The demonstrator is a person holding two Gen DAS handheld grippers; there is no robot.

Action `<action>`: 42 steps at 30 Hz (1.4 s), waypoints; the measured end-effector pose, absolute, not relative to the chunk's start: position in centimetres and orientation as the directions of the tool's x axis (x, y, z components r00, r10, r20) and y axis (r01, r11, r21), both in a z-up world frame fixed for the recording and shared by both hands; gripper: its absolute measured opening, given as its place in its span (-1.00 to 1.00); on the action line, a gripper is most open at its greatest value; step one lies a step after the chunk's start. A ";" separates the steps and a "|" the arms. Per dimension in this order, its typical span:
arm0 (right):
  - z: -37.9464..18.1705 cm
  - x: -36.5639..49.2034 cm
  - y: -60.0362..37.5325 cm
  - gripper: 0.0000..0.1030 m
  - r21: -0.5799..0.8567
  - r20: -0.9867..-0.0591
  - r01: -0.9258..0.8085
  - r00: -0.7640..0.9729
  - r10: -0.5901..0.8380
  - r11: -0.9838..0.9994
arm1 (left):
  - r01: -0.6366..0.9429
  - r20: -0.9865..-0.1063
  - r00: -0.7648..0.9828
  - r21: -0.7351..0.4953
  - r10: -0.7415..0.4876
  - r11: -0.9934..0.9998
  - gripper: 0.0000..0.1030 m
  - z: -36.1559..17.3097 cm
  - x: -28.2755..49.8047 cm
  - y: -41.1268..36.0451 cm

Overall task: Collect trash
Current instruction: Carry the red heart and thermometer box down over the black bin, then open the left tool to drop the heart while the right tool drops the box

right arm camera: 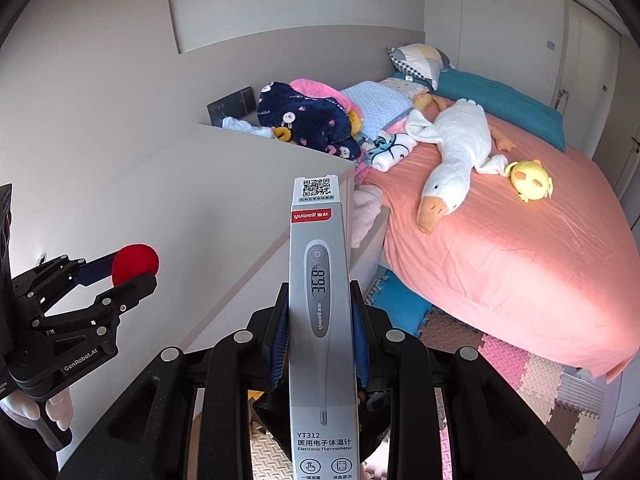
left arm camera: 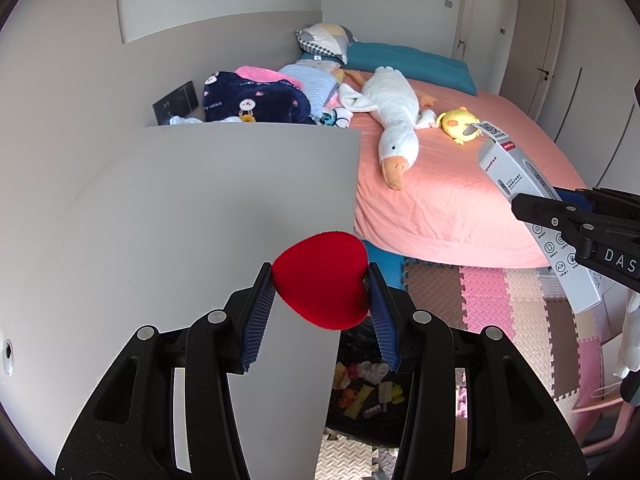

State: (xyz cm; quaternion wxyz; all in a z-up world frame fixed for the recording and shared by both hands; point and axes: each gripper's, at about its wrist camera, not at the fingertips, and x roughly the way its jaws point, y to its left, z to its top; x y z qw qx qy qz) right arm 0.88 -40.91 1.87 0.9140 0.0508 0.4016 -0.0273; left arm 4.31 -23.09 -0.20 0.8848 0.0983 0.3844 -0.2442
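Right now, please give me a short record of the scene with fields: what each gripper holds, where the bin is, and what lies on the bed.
left gripper: shut on red heart-shaped box
right gripper: shut on thermometer box
trash bag: below the left jaws, already holding scraps
bed: goose plush, yellow chick plush

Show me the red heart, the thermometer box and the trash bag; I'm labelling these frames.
red heart (left arm camera: 322,280), left wrist view, middle of its felt face.
thermometer box (right arm camera: 323,320), right wrist view, front panel below the printed display.
trash bag (left arm camera: 360,334), left wrist view, black rim under the heart.
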 end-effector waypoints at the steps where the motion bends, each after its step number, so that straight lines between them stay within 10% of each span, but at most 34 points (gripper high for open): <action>1: 1.9 0.7 -41.1 -0.44 0.071 -0.737 0.097 0.676 -0.014 0.993 | 0.514 -0.729 0.582 -0.012 -0.359 0.858 -0.12 -0.3 4.3 -23.3; 37: -0.1 -4.5 -47.1 -0.44 0.090 -0.772 0.313 0.621 -0.132 0.945 | 0.671 -0.749 0.481 -0.021 -0.457 0.741 -0.08 -1.1 -0.7 -30.4; 40: 0.0 -4.5 -47.3 0.13 0.111 -0.770 0.323 0.626 -0.124 0.940 | 0.675 -0.751 0.479 -0.017 -0.455 0.738 0.89 -1.2 -0.7 -30.2; 42: 0.4 -4.7 -47.3 0.38 0.095 -0.757 0.339 0.635 -0.153 0.936 | 0.662 -0.731 0.507 -0.008 -0.456 0.749 0.87 -0.8 -0.9 -29.7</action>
